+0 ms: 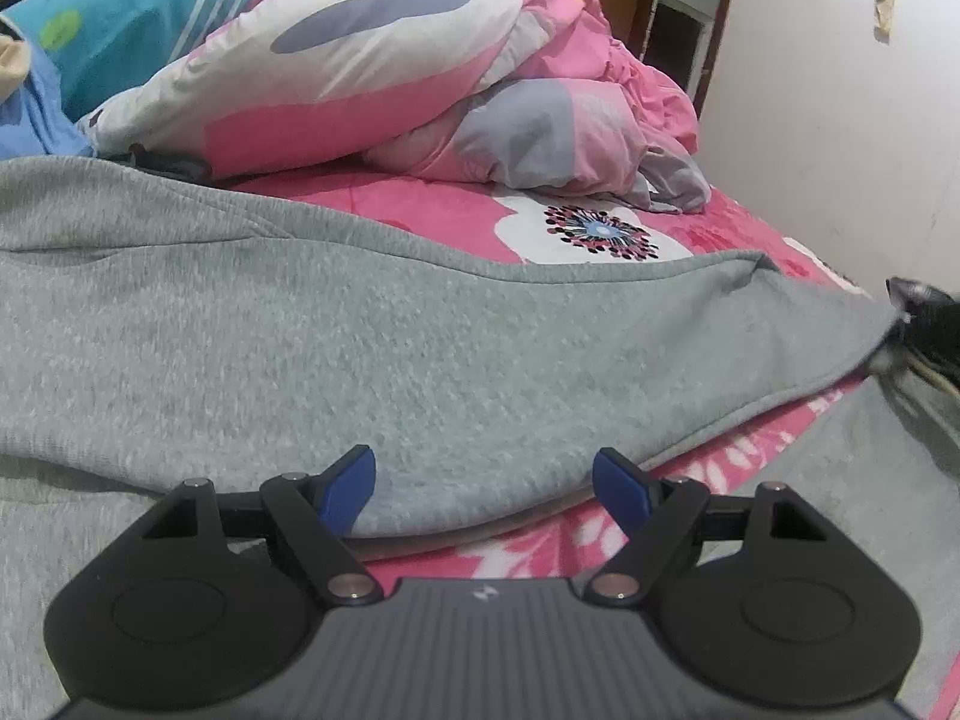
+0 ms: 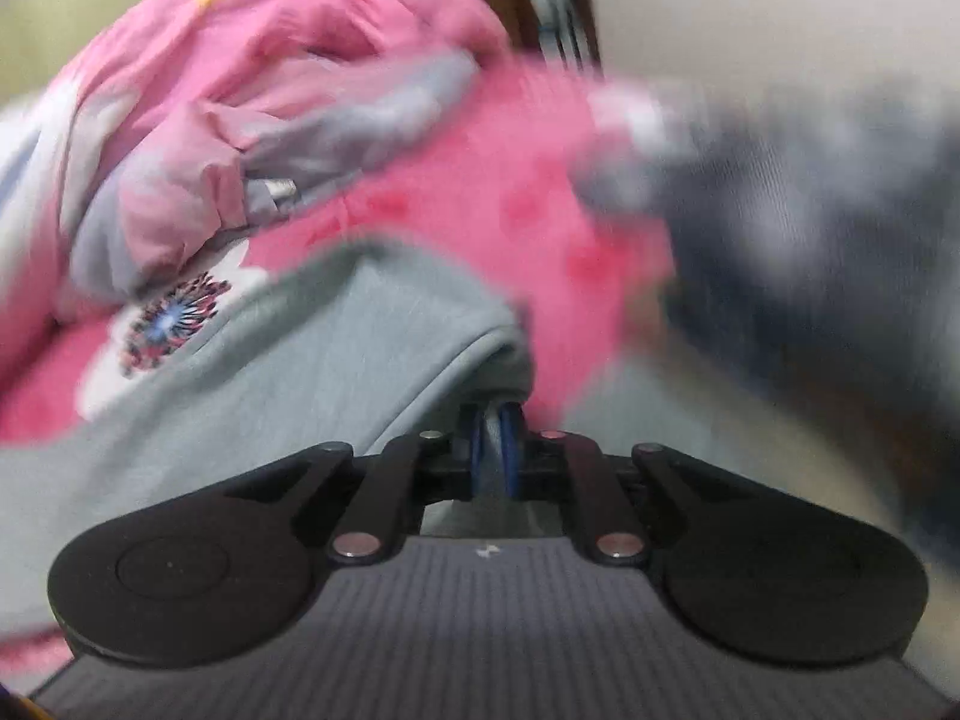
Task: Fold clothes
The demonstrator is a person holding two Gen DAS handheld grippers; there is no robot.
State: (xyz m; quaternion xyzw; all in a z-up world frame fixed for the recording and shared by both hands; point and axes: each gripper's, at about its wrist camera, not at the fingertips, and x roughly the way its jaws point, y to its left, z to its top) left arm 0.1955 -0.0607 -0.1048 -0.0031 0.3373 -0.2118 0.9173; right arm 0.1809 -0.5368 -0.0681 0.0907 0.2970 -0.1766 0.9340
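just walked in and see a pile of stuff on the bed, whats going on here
A person is folding clothes on a bed with a pink flowered sheet, using a handheld tool in each hand. The right tool is shut on an edge of a grey sweatshirt. The left tool hangs open over the sweatshirt's near edge, holding nothing. A bunched pink quilt lies behind.

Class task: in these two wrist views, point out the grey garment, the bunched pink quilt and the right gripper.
grey garment (image 1: 336, 324): left wrist view, its flat middle.
pink quilt (image 1: 384, 66): left wrist view, top of the heap.
right gripper (image 2: 495, 438): right wrist view, between its shut fingertips.
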